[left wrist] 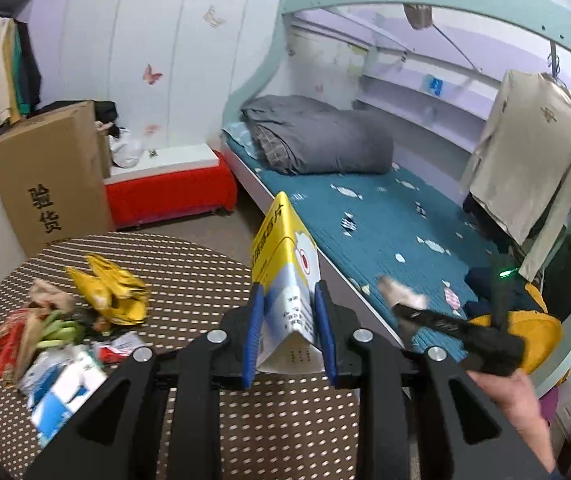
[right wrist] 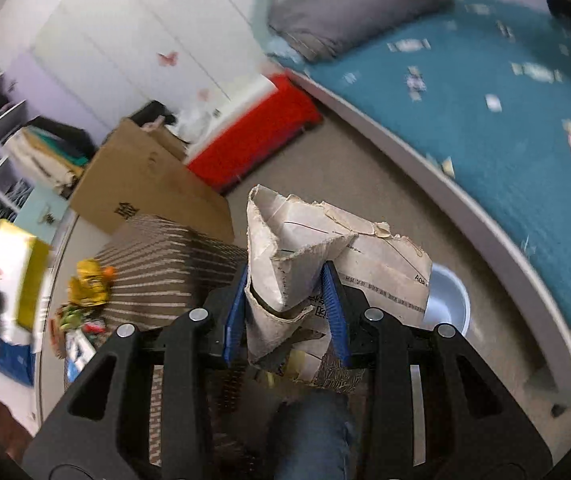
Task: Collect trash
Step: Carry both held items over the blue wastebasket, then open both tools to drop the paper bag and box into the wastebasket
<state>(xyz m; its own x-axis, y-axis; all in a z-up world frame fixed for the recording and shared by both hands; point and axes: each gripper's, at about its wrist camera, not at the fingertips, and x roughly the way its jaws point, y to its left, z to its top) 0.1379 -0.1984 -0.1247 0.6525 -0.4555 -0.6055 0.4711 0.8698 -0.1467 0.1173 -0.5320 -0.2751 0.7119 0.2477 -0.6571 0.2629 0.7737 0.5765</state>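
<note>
My left gripper [left wrist: 290, 300] is shut on a yellow, white and blue medicine box [left wrist: 285, 264], held upright over the edge of the round dotted table [left wrist: 189, 280]. Its blue pads press both sides of the box. My right gripper [right wrist: 285, 284] is shut on a torn grey cardboard piece [right wrist: 297, 256] above the floor, near a pale blue bin [right wrist: 447, 300]. The right gripper [left wrist: 405, 312] shows blurred at the right of the left wrist view, with a hand [left wrist: 521, 408] behind it. In the right wrist view the yellow box [right wrist: 17, 276] appears blurred at far left.
On the table lie a yellow wrapper [left wrist: 113, 292], vegetable scraps [left wrist: 57, 328] and blue-white cartons [left wrist: 65, 384]. A tall cardboard box [left wrist: 53, 176] and red bench [left wrist: 169, 192] stand beyond. A bed [left wrist: 385, 232] with teal sheet and grey duvet [left wrist: 317, 140] fills the right. A jeans-clad knee [right wrist: 309, 432] sits below.
</note>
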